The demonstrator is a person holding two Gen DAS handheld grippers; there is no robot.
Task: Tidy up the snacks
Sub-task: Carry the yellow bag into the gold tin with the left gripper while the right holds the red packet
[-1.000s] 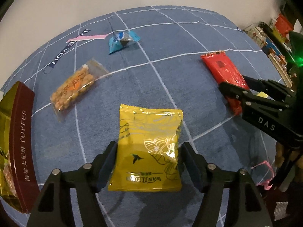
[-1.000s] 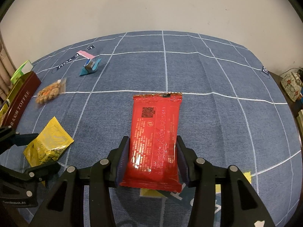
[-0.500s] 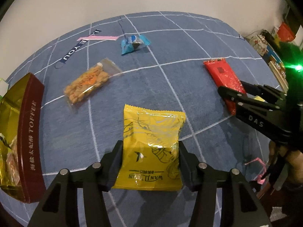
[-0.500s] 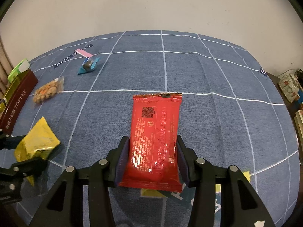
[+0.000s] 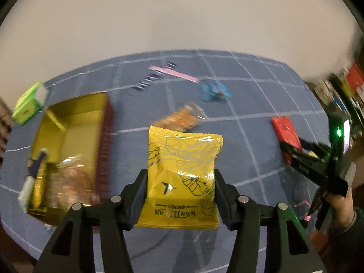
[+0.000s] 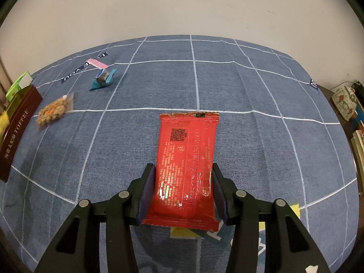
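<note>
My left gripper [image 5: 180, 179] is shut on a yellow snack packet [image 5: 182, 173] and holds it above the blue cloth, right of an open gold-lined toffee box [image 5: 72, 122] with wrapped sweets inside. My right gripper [image 6: 183, 182] is shut on a red snack packet [image 6: 187, 159] that lies flat on the cloth; both also show in the left wrist view, the gripper [image 5: 302, 157] and the packet [image 5: 285, 129]. The toffee box [image 6: 18, 127] stands at the far left of the right wrist view.
A clear bag of peanuts [image 6: 54, 111] and a blue wrapped sweet [image 6: 103, 79] lie on the cloth [image 6: 250, 91] at the back left, with a pink strip [image 6: 97, 63] behind. A green carton [image 5: 28, 103] stands beyond the box. Books and clutter [image 6: 350, 113] line the right edge.
My left gripper has lifted the yellow packet off the cloth and swung left, bringing the open box into view. My right gripper and the red packet have hardly moved.
</note>
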